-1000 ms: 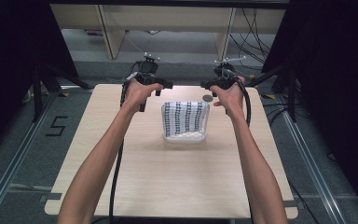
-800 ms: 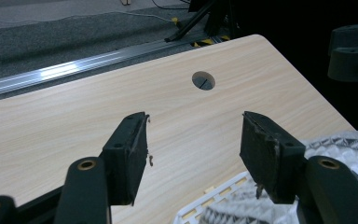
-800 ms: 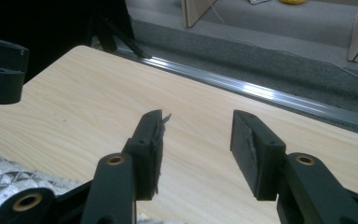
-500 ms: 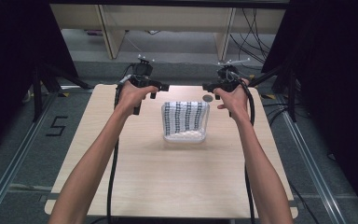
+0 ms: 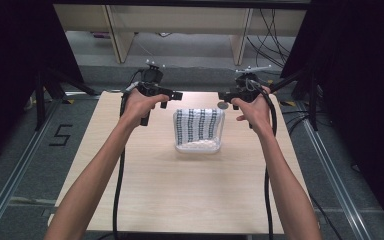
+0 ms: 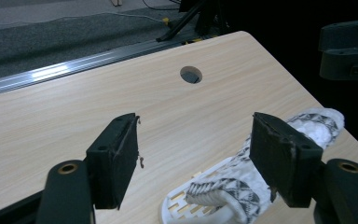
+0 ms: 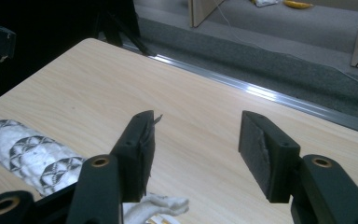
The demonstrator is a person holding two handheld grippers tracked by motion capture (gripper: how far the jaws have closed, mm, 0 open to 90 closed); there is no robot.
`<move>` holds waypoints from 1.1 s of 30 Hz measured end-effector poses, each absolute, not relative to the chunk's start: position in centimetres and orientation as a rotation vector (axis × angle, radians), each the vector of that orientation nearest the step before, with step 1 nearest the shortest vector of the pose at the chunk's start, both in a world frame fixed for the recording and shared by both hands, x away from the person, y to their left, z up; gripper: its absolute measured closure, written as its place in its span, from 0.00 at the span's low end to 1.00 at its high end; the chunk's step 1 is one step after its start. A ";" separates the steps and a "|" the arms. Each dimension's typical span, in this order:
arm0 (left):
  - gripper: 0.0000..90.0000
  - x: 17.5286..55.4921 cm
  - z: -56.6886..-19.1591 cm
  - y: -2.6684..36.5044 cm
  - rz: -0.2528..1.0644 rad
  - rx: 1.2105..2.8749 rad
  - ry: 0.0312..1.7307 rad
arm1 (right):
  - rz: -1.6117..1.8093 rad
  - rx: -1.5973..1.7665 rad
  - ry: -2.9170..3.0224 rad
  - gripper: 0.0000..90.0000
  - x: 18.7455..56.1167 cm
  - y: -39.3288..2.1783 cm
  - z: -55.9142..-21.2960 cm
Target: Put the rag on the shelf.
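White basket (image 5: 200,146), draped with patterned cloth (image 5: 198,124): placed at the middle of the far half of the table (image 5: 180,195). Left gripper (image 5: 172,95): held beside the basket's far left corner, jaws apart, just opened wider, nothing between. Right gripper (image 5: 225,96): beside its far right corner, likewise.

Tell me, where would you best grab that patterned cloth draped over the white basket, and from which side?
Probably the far edge of the patterned cloth, where it hangs over the back rim of the white basket. Come from behind and above, one gripper at each far corner: that edge is free, and both the left gripper and right gripper are open beside it.
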State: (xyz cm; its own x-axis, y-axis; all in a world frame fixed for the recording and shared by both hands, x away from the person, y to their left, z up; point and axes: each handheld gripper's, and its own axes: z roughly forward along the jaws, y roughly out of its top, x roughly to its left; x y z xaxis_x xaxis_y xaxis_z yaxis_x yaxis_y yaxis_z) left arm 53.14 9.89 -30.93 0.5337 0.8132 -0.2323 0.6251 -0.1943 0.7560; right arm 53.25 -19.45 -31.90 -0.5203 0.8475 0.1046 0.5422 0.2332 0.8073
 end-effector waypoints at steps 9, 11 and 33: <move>0.33 52.3 -31.0 10.3 0.296 1.905 1.171 | 1.189 1.239 2.173 0.44 52.4 -19.8 -31.8; 0.32 52.2 -31.1 10.3 0.292 1.899 1.174 | 1.187 1.262 2.169 0.44 52.2 -19.6 -31.8; 0.31 50.0 -31.3 10.3 0.300 1.934 1.120 | 1.203 1.218 2.187 0.40 50.1 -19.8 -31.4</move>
